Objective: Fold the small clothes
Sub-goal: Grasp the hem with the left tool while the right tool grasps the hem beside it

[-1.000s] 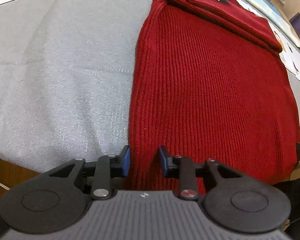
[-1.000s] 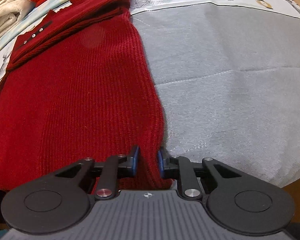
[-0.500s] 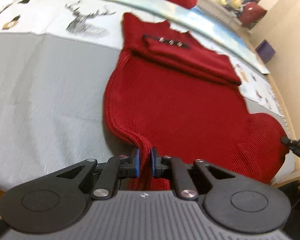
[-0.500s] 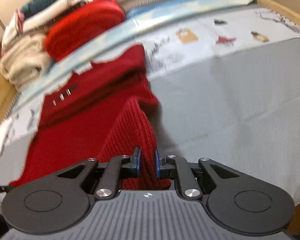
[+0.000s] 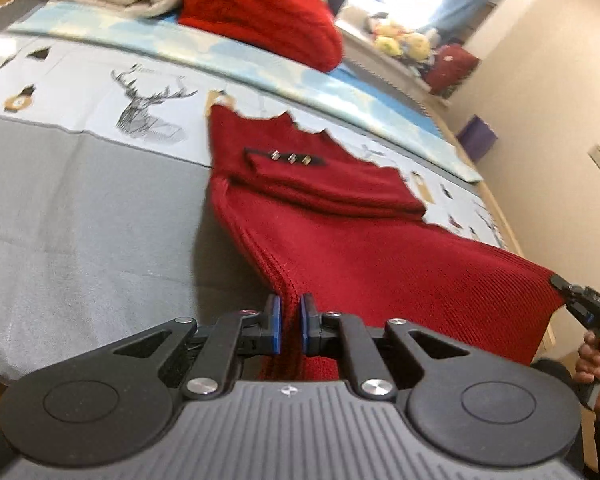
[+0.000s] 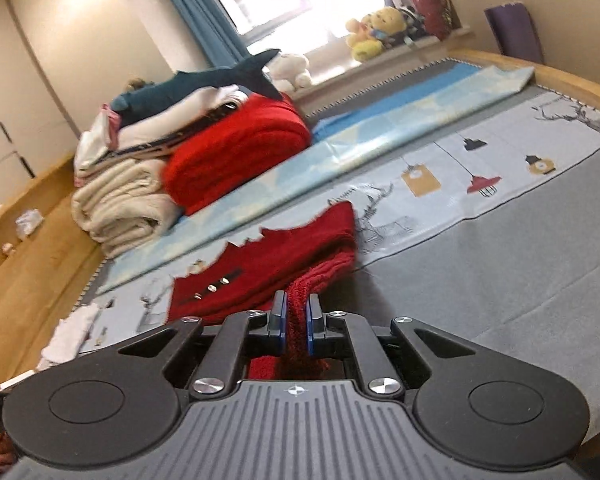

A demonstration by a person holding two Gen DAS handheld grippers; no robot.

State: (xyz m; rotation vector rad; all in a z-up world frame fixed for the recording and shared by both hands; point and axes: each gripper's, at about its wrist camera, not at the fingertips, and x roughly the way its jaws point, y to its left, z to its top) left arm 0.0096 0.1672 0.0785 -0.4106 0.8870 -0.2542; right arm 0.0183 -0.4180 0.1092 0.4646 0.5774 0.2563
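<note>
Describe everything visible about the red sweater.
The red sweater is a dark red ribbed knit lying on the bed, its far end resting on the printed sheet. A folded sleeve lies across the far part, carrying a dark strip with three small metal buttons. Its near hem is lifted off the bed: the left gripper pinches one corner, the right gripper the other, so the cloth hangs stretched between them.

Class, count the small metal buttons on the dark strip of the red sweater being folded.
3. They sit in a row on the dark strip near the top of the red sweater: left, middle, right. None appears hidden.
</note>
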